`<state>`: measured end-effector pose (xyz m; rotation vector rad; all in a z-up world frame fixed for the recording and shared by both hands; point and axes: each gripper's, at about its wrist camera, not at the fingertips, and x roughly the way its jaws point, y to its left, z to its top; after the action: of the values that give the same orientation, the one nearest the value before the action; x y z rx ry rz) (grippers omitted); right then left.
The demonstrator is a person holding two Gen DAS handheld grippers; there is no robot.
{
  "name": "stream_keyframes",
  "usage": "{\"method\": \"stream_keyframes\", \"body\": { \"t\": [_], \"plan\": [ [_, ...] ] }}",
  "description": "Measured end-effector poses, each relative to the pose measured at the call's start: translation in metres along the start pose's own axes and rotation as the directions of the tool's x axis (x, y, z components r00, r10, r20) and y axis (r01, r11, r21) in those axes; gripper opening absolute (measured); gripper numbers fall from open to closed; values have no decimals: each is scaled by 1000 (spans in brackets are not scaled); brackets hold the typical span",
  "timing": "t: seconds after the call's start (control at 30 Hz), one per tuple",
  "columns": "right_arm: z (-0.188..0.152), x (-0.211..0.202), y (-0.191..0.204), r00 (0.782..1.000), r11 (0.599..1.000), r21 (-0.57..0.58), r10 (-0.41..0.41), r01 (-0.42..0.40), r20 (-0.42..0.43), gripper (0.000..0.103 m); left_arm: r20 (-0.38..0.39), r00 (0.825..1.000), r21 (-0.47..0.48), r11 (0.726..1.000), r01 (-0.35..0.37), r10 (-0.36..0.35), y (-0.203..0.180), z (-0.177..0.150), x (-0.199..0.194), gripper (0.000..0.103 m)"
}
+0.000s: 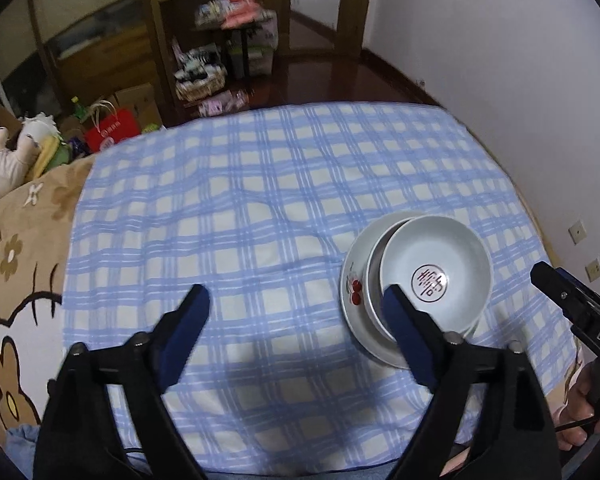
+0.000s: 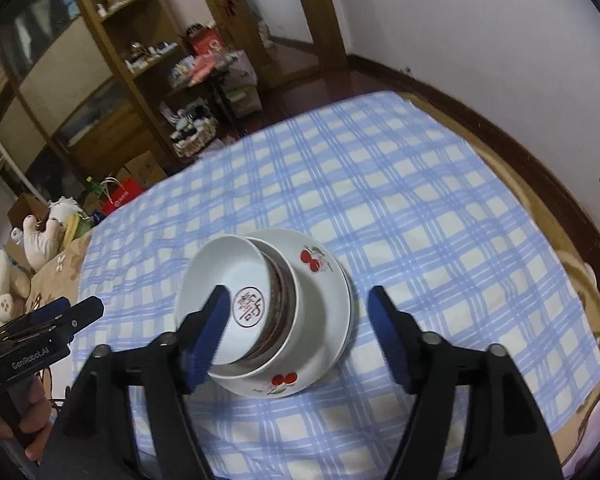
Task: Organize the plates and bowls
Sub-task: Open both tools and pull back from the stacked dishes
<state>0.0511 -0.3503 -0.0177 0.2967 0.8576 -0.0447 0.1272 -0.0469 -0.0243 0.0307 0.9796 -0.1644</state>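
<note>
Left tongs [image 1: 296, 300] stand wide apart with nothing between the blue pads; only checked cloth shows in the gap. Right tongs [image 2: 298, 304] are likewise spread wide and grip nothing, though the left pad [image 2: 210, 332] overlaps the near rim of the top bowl in the right wrist view, and contact cannot be confirmed.

Blue-and-white checked cloth [image 1: 240, 200] covers the bed. A single stack sits on this cloth: at the bottom, a white plate [image 2: 320, 276] with red cherry prints at 1 o'clock and 6 o'clock on its rim; on it, nested bowls. The top bowl [image 2: 220, 276] is white with a round red emblem [image 2: 249, 307] in its base, and it tilts toward 9 o'clock. A patterned bowl [image 2: 279, 300] shows beneath it.

In the left wrist view the stack [image 1: 420, 276] lies at 3 o'clock from the left tongs, partly behind the right-hand pad [image 1: 404, 328].

Beyond the bed, a wooden shelf unit [image 1: 188, 20] stands at 11 o'clock.
</note>
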Motion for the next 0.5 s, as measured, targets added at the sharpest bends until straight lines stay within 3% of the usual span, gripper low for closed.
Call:
{"method": "stream_keyframes", "body": {
  "t": [0.13, 0.33, 0.5],
  "plan": [
    [-5, -33, 6, 996, 999, -34, 4, 0, 94, 102, 67, 997, 18, 999, -27, 26, 2, -13, -30, 93],
    [-16, -81, 8, 979, 997, -66, -11, 25, 205, 103, 208, 977, 59, 996, -61, 48, 3, -38, -71, 94],
    [-31, -116, 7, 951, 994, -78, -46, 73, 306, 103, 299, 953, 25, 998, -56, 47, 8, -58, -103, 96]
  ]
}}
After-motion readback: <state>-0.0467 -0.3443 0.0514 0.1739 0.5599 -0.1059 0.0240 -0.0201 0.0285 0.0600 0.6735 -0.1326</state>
